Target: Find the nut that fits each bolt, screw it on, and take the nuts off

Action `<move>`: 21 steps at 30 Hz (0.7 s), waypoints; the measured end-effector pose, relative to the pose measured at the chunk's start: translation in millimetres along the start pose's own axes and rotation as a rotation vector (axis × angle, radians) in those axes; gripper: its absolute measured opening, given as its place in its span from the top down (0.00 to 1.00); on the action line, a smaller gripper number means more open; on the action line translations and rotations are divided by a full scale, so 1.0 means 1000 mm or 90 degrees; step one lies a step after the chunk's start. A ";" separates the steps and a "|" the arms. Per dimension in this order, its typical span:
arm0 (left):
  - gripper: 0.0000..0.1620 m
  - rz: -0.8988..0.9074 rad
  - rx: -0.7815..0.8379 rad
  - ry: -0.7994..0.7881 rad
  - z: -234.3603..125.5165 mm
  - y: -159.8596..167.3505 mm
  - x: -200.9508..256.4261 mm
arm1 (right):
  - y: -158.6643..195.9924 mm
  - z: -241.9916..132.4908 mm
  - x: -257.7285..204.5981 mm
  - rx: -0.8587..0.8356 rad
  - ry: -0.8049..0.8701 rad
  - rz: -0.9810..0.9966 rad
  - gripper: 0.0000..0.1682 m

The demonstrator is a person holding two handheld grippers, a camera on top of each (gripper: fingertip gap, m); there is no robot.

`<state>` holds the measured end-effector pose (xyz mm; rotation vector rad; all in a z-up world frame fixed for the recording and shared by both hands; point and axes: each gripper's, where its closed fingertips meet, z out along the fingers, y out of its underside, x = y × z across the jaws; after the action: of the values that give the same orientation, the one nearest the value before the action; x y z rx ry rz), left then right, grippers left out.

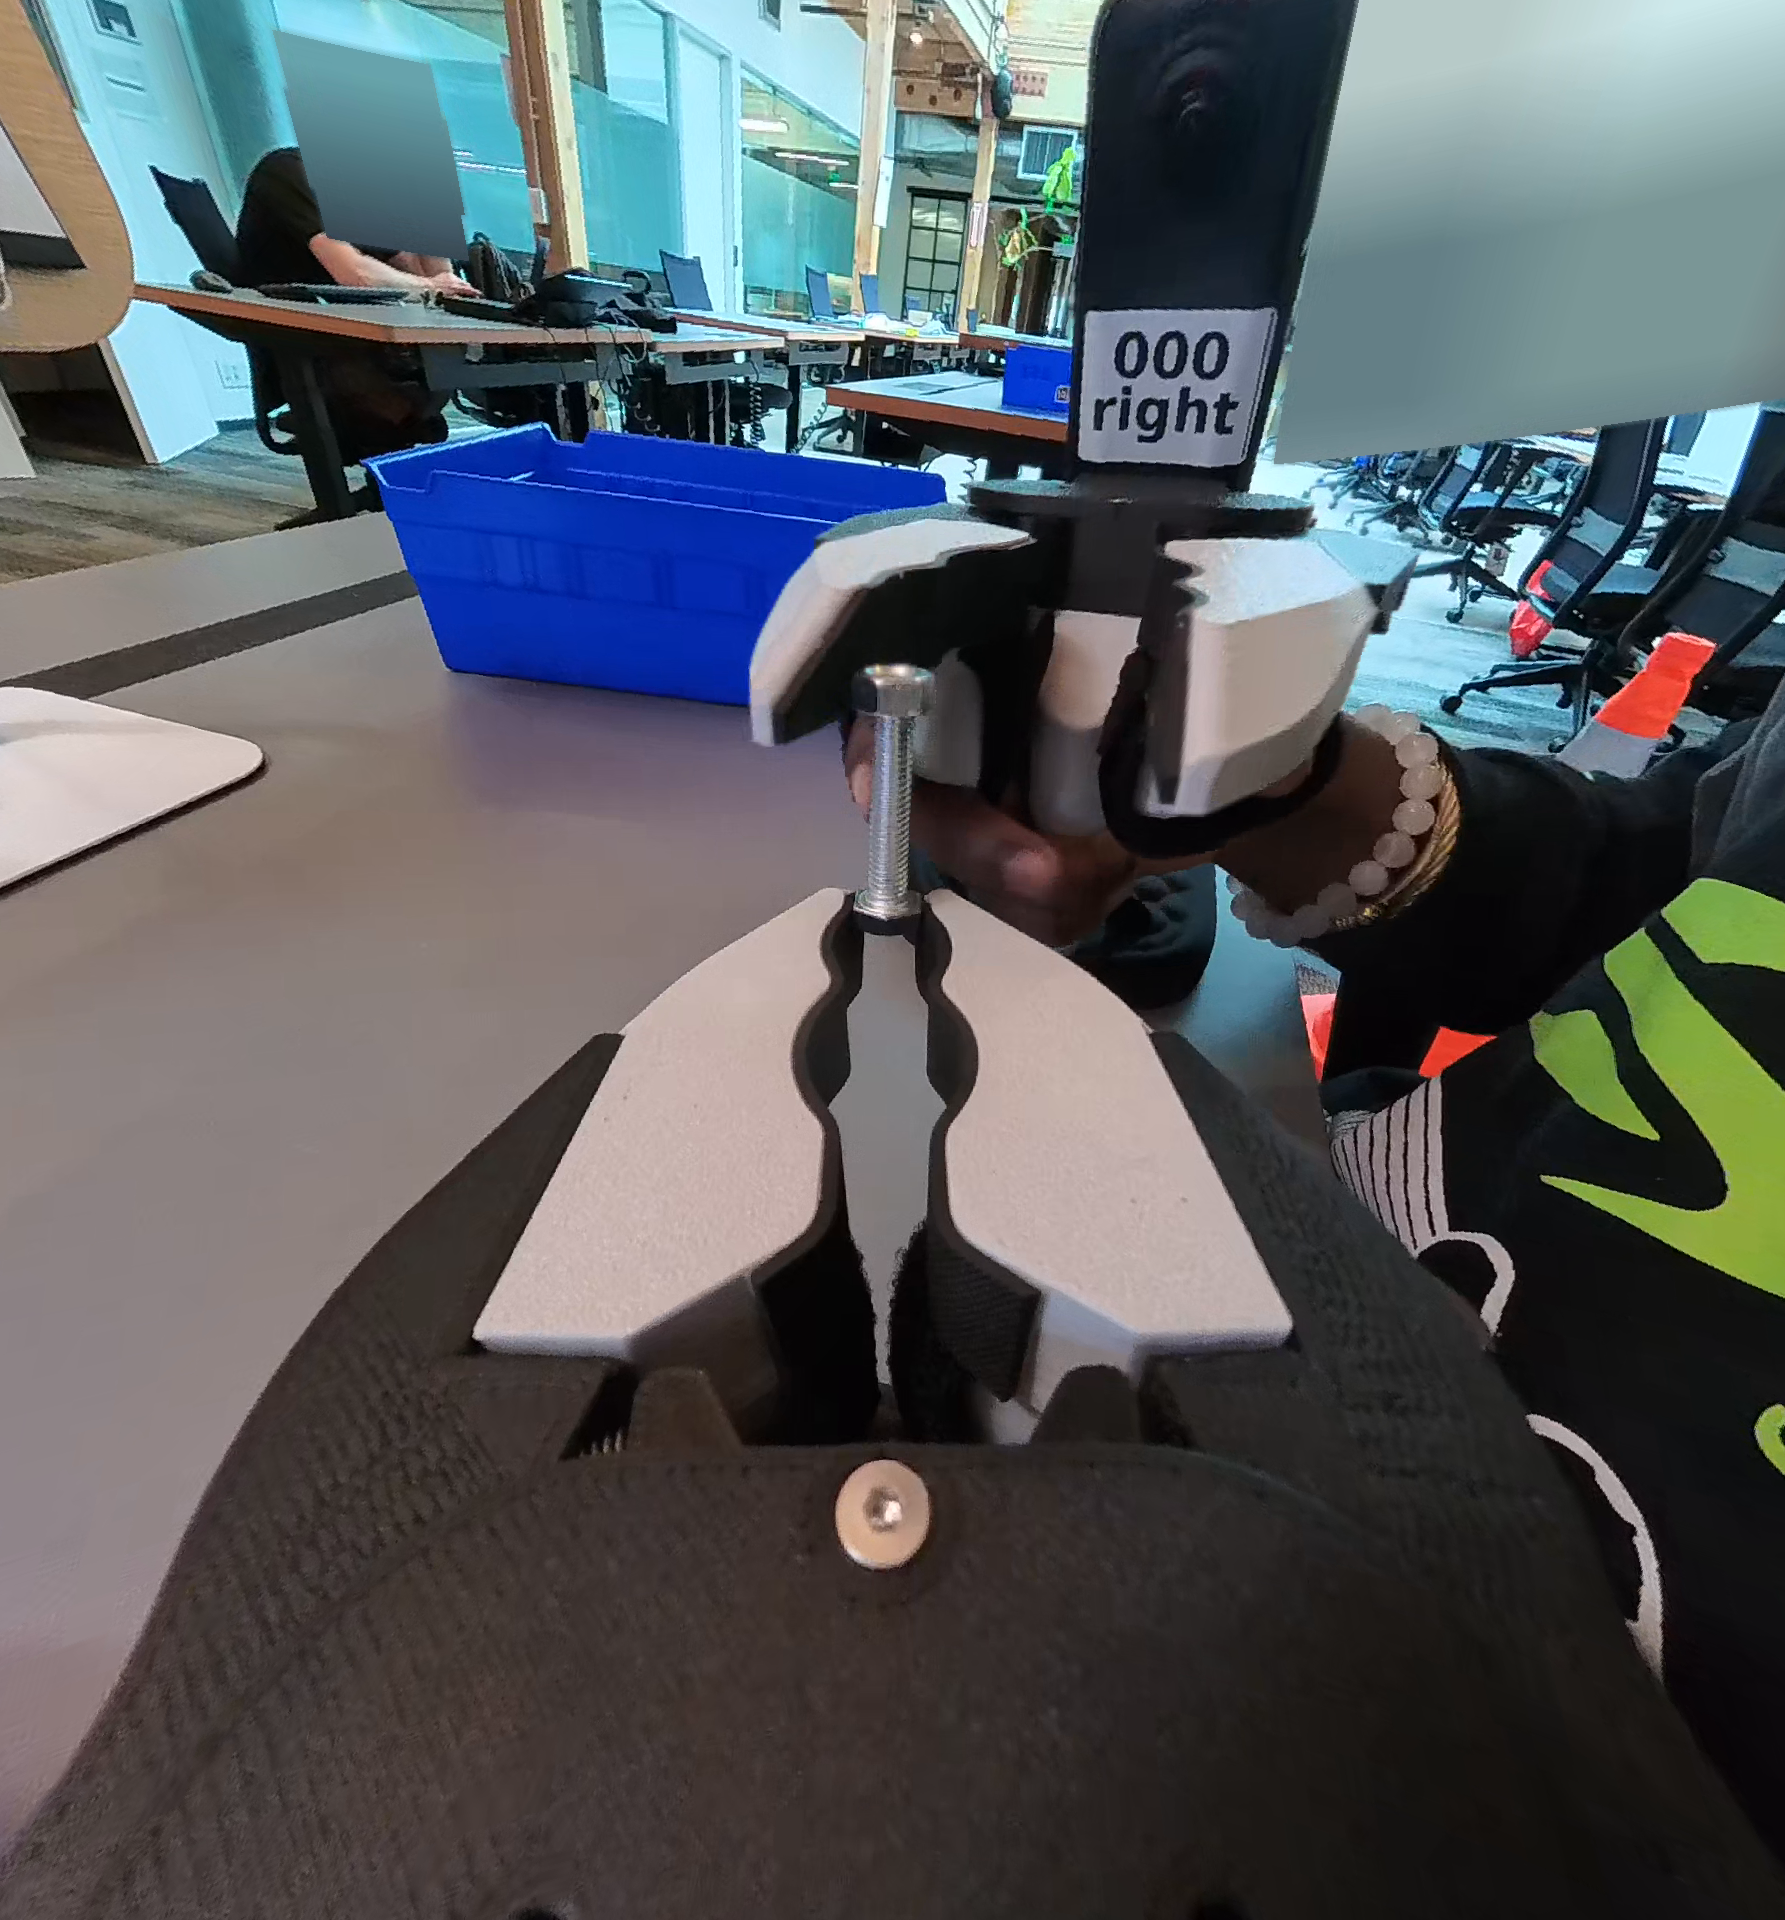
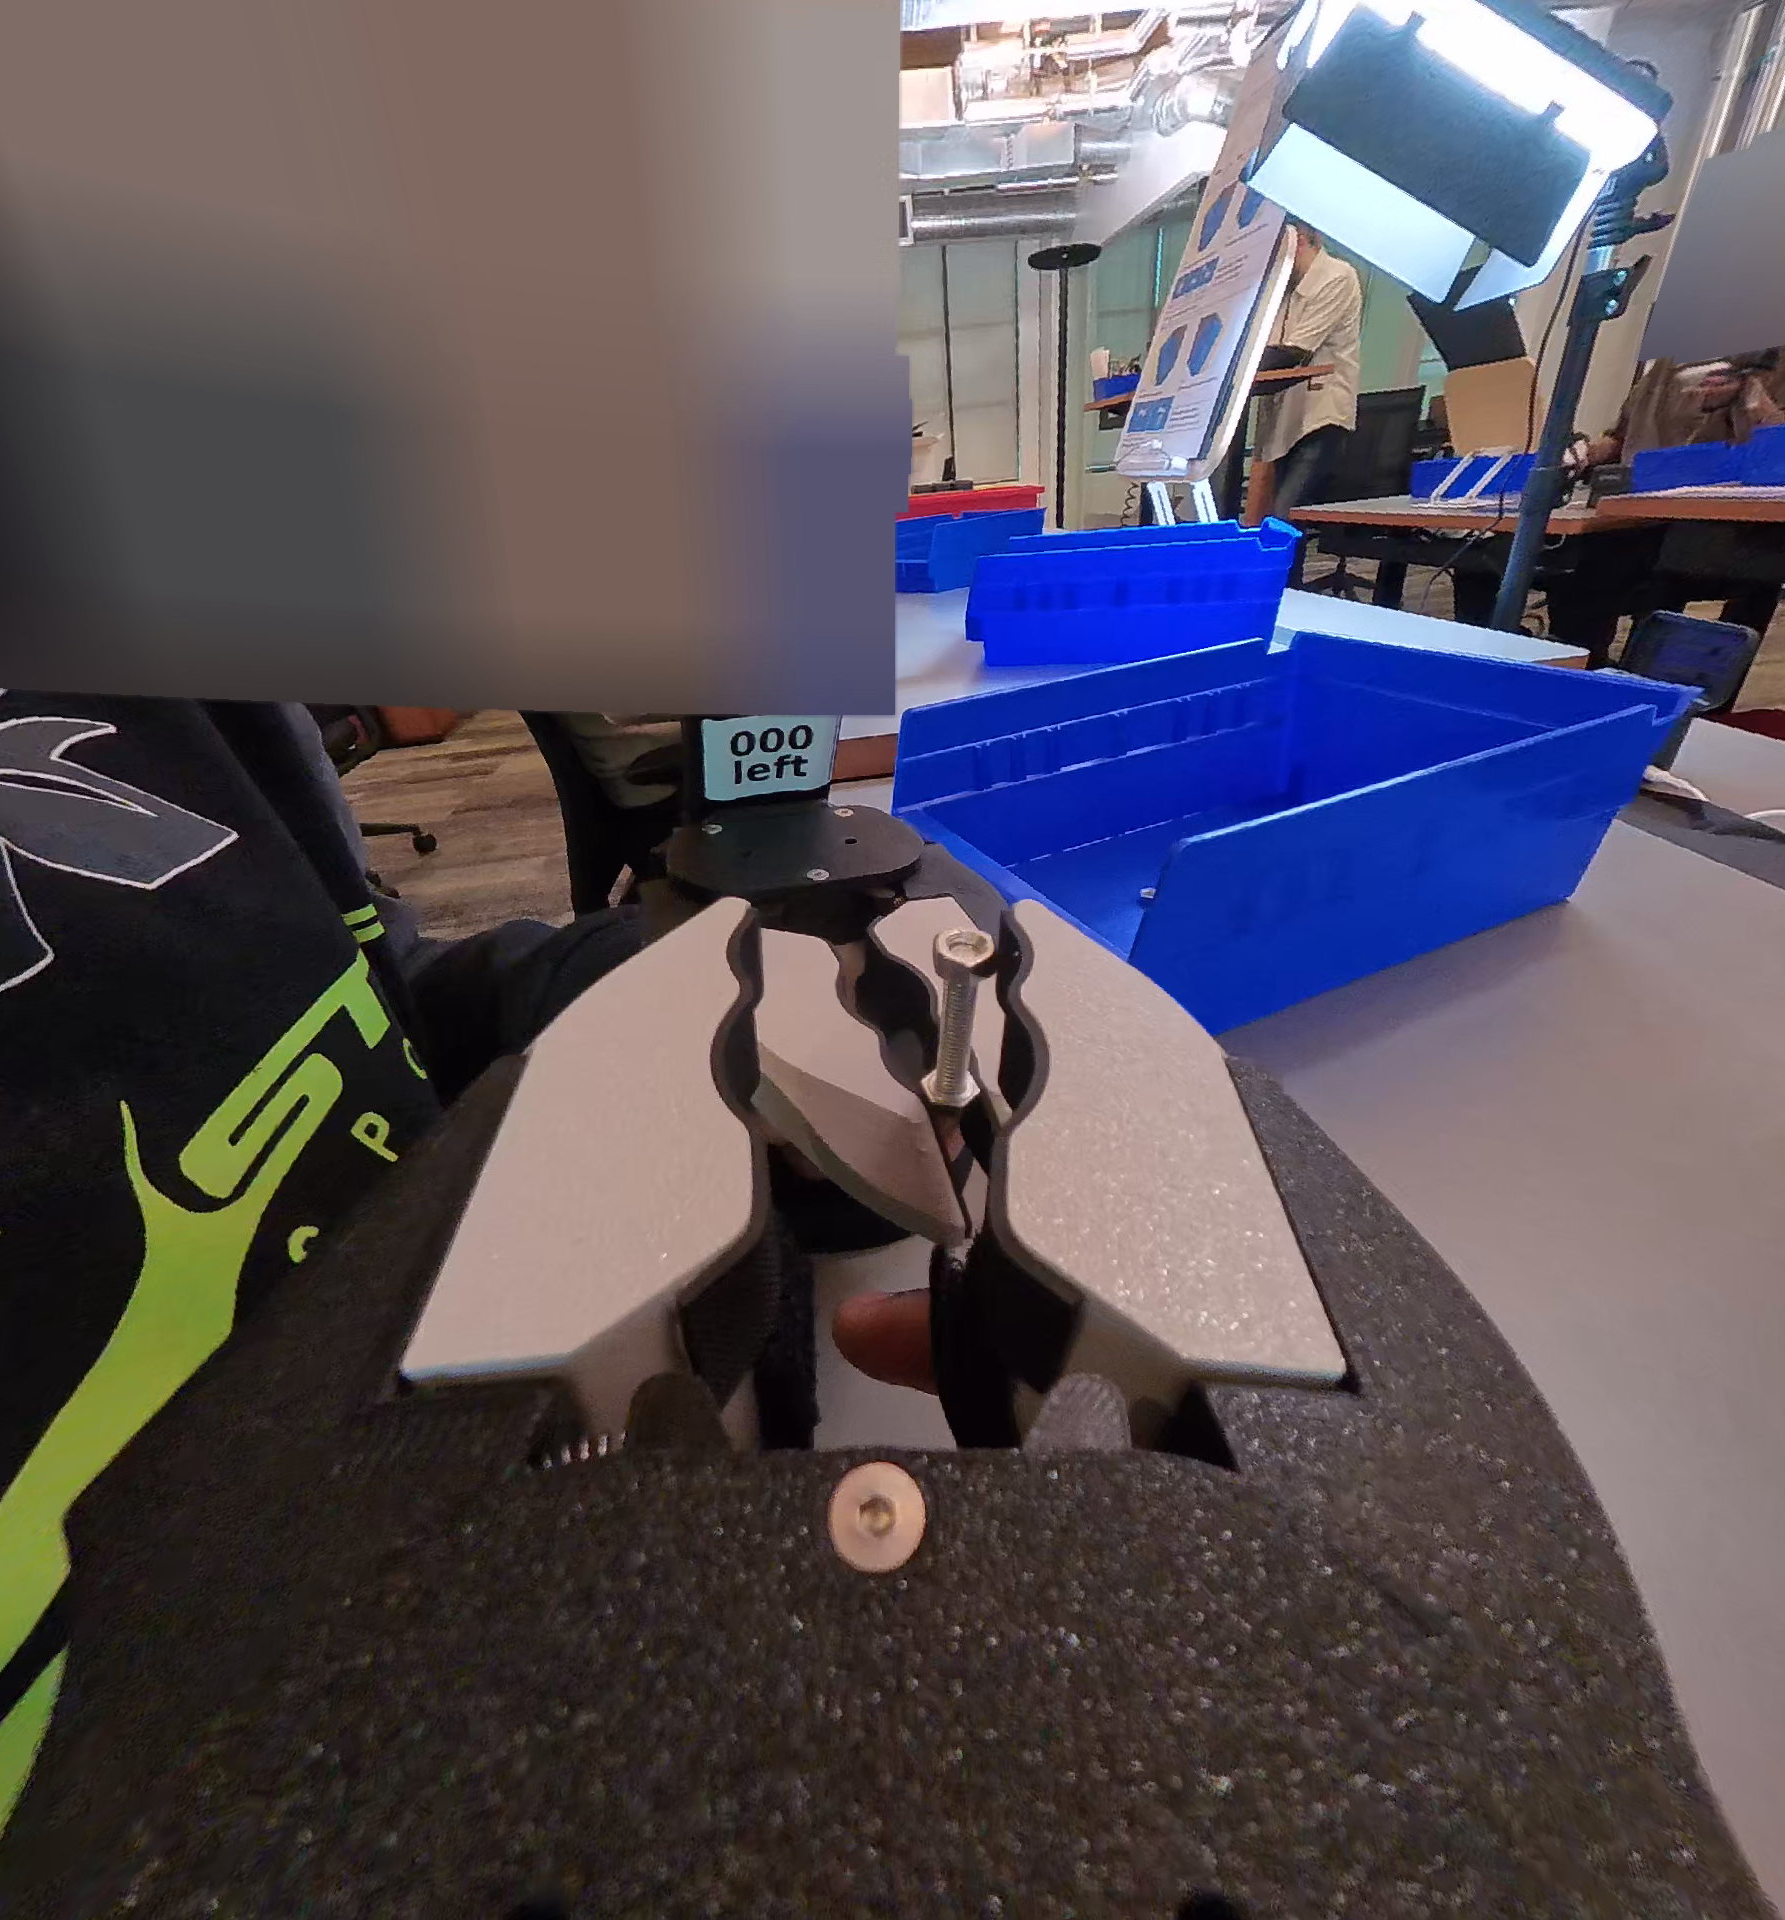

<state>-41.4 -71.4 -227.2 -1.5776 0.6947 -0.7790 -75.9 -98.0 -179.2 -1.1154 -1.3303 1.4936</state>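
A silver bolt point(image 1: 889, 800) stands upright, head up, with a nut point(image 1: 886, 909) on its lower end. My left gripper point(image 1: 886, 920) is shut on that nut and holds the bolt above the grey table point(image 1: 348, 987). My right gripper point(image 1: 981, 748) faces it, open, with one finger beside the bolt head. In the right wrist view the bolt point(image 2: 955, 1018) rises between the open fingers of my right gripper point(image 2: 877, 925), close to the right finger. Below it, the left gripper point(image 2: 948, 1110) pinches the nut point(image 2: 950, 1089). I cannot tell whether the right finger touches the bolt.
A blue bin point(image 1: 639, 561) sits on the table behind the bolt; in the right wrist view it point(image 2: 1283, 831) lies to the right with a small metal part point(image 2: 1148, 891) inside. More blue bins point(image 2: 1127, 592) stand farther back. A white stand base point(image 1: 67, 790) is at the left. One gripper's finger ends stand about 6 cm off the other's.
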 end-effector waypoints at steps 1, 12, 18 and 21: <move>0.94 -0.001 0.001 0.000 0.000 0.000 0.000 | 0.000 -0.001 0.000 0.001 0.002 0.000 0.75; 0.94 -0.002 0.002 -0.002 0.000 0.000 -0.001 | -0.003 -0.023 0.003 0.028 0.047 0.000 0.83; 0.94 0.000 -0.001 -0.001 0.000 0.000 0.000 | 0.000 -0.005 0.005 0.017 0.032 -0.003 0.75; 0.94 0.001 -0.002 0.000 0.000 0.000 0.000 | 0.000 0.000 0.003 0.012 0.023 -0.010 0.75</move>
<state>-41.1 -71.4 -227.7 -1.5800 0.6967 -0.7768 -76.5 -94.9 -179.9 -1.1133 -1.2952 1.4645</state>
